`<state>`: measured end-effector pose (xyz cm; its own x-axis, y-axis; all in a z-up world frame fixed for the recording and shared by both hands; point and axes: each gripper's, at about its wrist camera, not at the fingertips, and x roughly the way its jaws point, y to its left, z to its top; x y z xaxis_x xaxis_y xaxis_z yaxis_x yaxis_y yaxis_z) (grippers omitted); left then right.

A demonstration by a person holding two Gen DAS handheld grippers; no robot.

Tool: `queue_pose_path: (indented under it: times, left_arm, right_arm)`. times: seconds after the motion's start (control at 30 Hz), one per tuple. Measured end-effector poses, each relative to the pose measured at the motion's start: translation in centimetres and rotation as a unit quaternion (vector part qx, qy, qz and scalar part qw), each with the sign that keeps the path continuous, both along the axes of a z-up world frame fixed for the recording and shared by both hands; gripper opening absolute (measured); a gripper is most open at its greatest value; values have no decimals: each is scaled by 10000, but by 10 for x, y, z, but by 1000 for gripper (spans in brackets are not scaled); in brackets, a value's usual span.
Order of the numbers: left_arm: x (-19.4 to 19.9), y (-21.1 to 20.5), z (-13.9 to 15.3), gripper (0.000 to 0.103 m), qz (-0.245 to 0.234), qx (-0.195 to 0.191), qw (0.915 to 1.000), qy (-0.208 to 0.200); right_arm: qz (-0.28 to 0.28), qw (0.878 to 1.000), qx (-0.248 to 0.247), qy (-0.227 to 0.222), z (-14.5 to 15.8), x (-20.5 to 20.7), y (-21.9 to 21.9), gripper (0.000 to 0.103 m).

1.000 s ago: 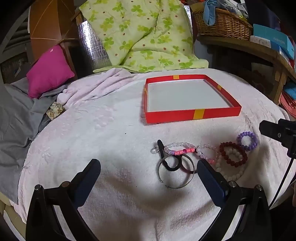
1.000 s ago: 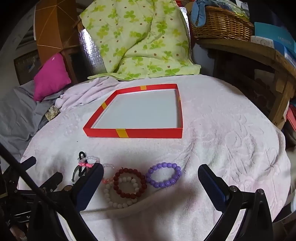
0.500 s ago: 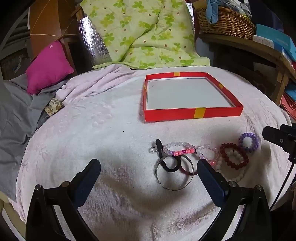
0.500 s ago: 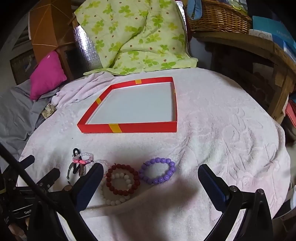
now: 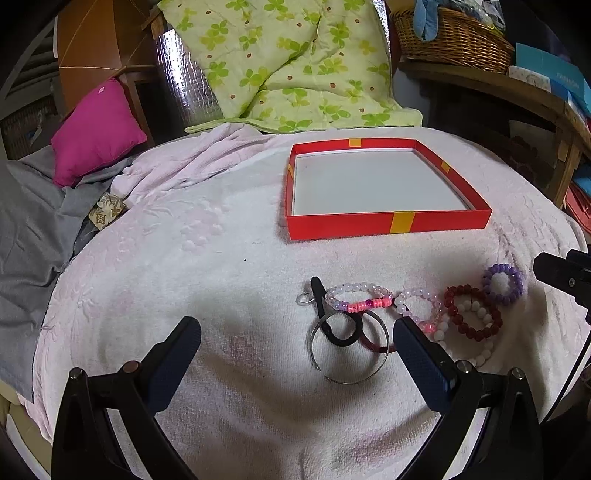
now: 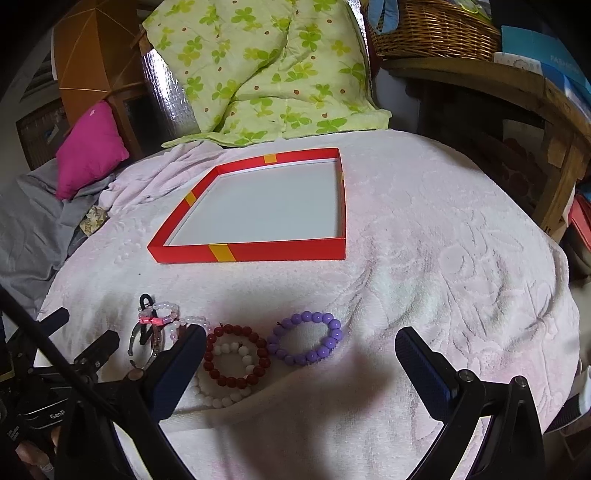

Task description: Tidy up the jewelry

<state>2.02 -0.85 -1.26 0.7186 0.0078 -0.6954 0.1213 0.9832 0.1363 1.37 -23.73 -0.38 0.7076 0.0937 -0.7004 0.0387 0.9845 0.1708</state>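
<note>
Several bracelets lie in a row on the pale pink blanket. Between my left gripper's (image 5: 299, 345) open fingers are a silver bangle (image 5: 347, 381), a black hair tie (image 5: 320, 308) and a pink-and-white bead bracelet (image 5: 360, 295). To their right lie a dark red bracelet (image 5: 472, 334) and a purple bracelet (image 5: 502, 295). My right gripper (image 6: 301, 352) is open and empty just before the purple bracelet (image 6: 334, 326). The dark red bracelet (image 6: 225, 380) and a white bead bracelet (image 6: 221, 400) lie by its left finger. An empty red tray (image 5: 388, 223) (image 6: 258, 253) sits behind.
A green floral quilt (image 5: 288, 66) and a magenta cushion (image 5: 96, 129) lie behind the tray, grey cloth (image 5: 29, 236) to the left. A wicker basket (image 6: 432, 33) stands on a wooden shelf at the right. The blanket drops off at the near edge.
Both grippers have drifted only slightly and stay open. The purple bracelet sits a little more to the left in the right wrist view. The jewelry has not moved.
</note>
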Motion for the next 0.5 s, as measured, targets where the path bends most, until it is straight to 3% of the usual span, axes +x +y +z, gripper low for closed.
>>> queue_pose_path:
  times: [0.5]
  left_arm:
    - [0,-4,0,103,-38,4,10000,57]
  right_arm:
    - [-38,10000,20,86,-3,3,-2,103]
